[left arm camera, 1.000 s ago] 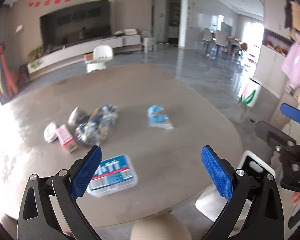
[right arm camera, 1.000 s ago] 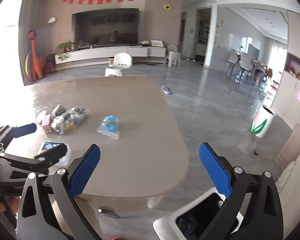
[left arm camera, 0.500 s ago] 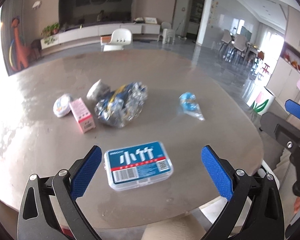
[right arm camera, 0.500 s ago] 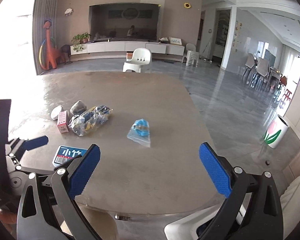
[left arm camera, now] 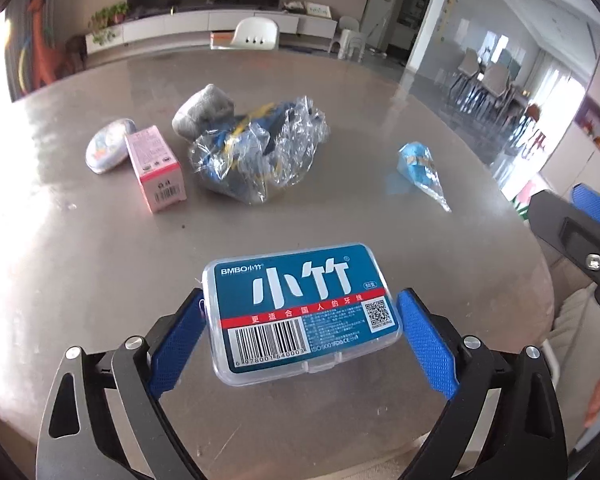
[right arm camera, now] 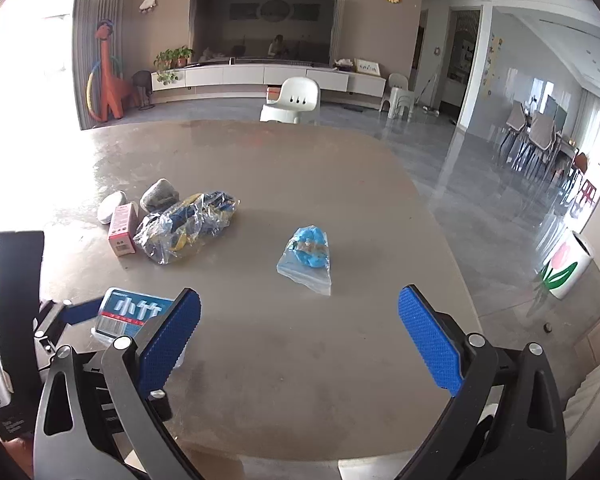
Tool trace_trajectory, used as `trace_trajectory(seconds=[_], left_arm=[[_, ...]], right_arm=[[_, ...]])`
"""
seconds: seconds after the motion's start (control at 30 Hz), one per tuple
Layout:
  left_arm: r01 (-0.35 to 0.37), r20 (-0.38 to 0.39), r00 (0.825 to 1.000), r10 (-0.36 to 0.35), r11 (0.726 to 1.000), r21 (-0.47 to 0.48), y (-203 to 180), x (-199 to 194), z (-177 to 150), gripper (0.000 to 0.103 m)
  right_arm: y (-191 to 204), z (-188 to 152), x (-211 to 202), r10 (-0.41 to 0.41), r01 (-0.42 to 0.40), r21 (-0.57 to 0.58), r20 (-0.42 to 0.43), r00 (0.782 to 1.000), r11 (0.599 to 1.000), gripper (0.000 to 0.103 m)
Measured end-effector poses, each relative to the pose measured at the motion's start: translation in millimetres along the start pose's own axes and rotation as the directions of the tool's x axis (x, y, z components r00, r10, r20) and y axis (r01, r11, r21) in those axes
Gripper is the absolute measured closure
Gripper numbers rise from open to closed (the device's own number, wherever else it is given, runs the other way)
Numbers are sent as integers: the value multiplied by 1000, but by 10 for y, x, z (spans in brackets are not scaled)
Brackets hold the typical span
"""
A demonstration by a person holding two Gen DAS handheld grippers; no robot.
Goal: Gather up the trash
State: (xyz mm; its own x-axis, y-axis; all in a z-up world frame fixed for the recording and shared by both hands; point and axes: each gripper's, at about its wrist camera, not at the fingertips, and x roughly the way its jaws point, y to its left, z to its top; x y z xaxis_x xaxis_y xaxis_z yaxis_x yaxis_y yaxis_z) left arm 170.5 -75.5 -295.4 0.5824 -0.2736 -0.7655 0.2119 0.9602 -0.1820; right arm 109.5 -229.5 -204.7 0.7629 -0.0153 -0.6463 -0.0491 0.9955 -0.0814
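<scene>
A clear flat box with a blue label (left arm camera: pixel 300 308) lies near the front edge of the table, between the blue pads of my left gripper (left arm camera: pixel 302 296). The jaws are closing, with the pads just beside the box's short ends and not visibly pressing. In the right wrist view the same box (right arm camera: pixel 134 312) shows at lower left with the left gripper (right arm camera: pixel 72 312) over it. My right gripper (right arm camera: pixel 300 298) hangs open above bare table, nothing between its fingers. Farther back lie a crumpled clear bag (left arm camera: pixel 260 156), a small blue bag (right arm camera: pixel 308 252), a pink carton (left arm camera: pixel 156 168), a grey wad (left arm camera: pixel 204 110) and a white oval pack (left arm camera: pixel 108 146).
The brown table (right arm camera: pixel 300 184) has rounded corners, and its front edge runs just below both grippers. A white chair (right arm camera: pixel 296 98) stands at the far side. On the floor to the right stands a white bin with a tulip print (right arm camera: pixel 564 264).
The left gripper has come down and forward, so the blue-label box now sits between its jaws, which have narrowed a little. The right gripper has shifted over the table toward the small blue bag.
</scene>
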Motion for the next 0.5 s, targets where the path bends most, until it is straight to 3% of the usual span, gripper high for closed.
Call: trace_trajectory(seconds=[0.17,0.33,0.5], left_arm=[[31,4,1000,-31,999,27,78,11,38,12],[-34,59,998,32,999,23,226,-121,149,12],[-101,142,985,94,994,43,292,-351,296,12]], right_arm=[[3,37,172,2,-2,-1,-13,1000,1000,5],[15,69,395,9,-9,-4,-24,1000,1000,4],[-17,137,749,12,-12,18,-46,999,1000,4]])
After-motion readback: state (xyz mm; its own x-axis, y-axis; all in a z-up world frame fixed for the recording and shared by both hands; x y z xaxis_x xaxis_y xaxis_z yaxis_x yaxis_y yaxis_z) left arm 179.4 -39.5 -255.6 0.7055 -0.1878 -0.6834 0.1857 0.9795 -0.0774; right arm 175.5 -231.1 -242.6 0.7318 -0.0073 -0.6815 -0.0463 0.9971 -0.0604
